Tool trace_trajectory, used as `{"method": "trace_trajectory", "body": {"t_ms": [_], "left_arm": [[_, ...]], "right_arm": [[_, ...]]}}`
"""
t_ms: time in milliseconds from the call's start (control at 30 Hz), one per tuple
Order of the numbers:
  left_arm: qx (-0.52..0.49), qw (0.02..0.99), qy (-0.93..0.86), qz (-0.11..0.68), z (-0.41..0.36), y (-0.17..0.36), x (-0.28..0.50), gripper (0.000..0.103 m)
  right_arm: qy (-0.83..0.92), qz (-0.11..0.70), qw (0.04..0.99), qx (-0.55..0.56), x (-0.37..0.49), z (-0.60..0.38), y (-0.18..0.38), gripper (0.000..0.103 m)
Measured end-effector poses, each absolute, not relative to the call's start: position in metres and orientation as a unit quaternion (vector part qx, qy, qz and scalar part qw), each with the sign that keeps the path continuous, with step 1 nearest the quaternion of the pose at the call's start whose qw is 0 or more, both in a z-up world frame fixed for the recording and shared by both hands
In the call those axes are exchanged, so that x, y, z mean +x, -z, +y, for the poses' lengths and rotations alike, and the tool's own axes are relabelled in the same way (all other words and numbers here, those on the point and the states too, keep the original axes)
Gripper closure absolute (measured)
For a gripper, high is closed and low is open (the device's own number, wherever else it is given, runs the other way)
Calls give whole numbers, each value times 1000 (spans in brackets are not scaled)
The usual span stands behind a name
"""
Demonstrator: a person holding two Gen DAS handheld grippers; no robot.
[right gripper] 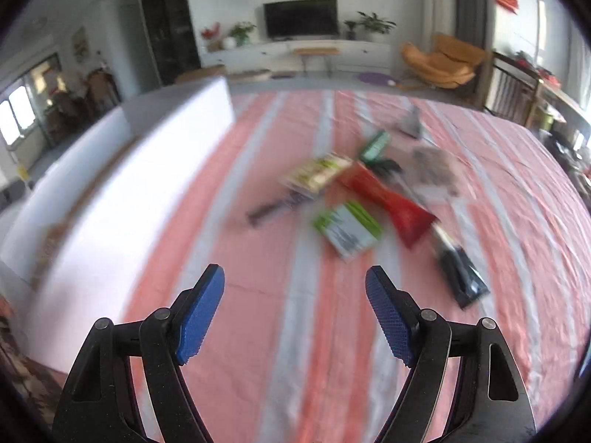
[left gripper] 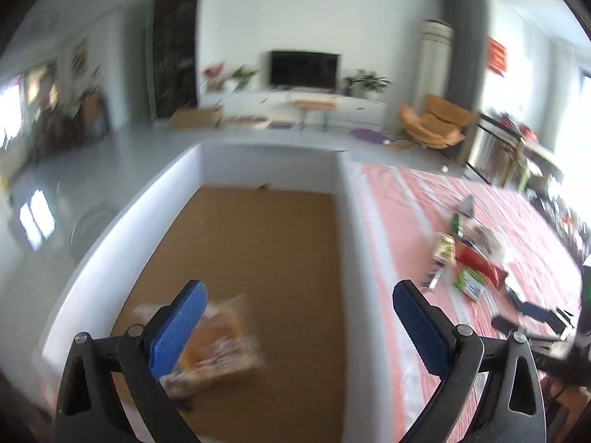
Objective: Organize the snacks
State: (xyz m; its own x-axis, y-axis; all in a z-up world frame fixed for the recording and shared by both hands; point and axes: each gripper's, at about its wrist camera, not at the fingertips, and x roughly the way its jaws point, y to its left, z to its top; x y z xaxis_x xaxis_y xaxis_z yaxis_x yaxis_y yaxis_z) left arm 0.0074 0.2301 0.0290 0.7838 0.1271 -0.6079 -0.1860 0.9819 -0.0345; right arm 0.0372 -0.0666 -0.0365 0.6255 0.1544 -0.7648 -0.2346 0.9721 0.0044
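My left gripper (left gripper: 297,289) is open and empty above a white box (left gripper: 345,221) with a brown cardboard floor. An orange snack packet (left gripper: 218,347) lies on that floor, below the left finger. My right gripper (right gripper: 294,277) is open and empty over the pink striped cloth (right gripper: 258,258). Ahead of it lies a blurred pile of snacks: a red packet (right gripper: 391,203), a green and white packet (right gripper: 349,229), a yellow-green packet (right gripper: 319,173), a dark packet (right gripper: 461,277) and others. The same pile shows in the left wrist view (left gripper: 465,258), right of the box.
The white box (right gripper: 122,192) stands left of the right gripper. The table's far edge meets a living room with a TV (right gripper: 301,18) and an orange chair (right gripper: 439,62). Dark objects (left gripper: 535,317) lie at the right of the left wrist view.
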Motion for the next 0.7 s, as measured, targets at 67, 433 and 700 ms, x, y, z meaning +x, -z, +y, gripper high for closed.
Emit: {"method": "trace_trajectory", "body": {"t_ms": [67,433,700], "left_arm": [[-5,946,-76,314,206,-26,18,3],[76,924,-61,371,138,-13,34,3],[75,930,-86,350,116,-17,22,3]], "right_arm": [[-71,423,902,-45,25,-99,49,21],[-22,411,911,-15,30,-147,65,21],[22,425,905,-4,38,-155,73,21]]}}
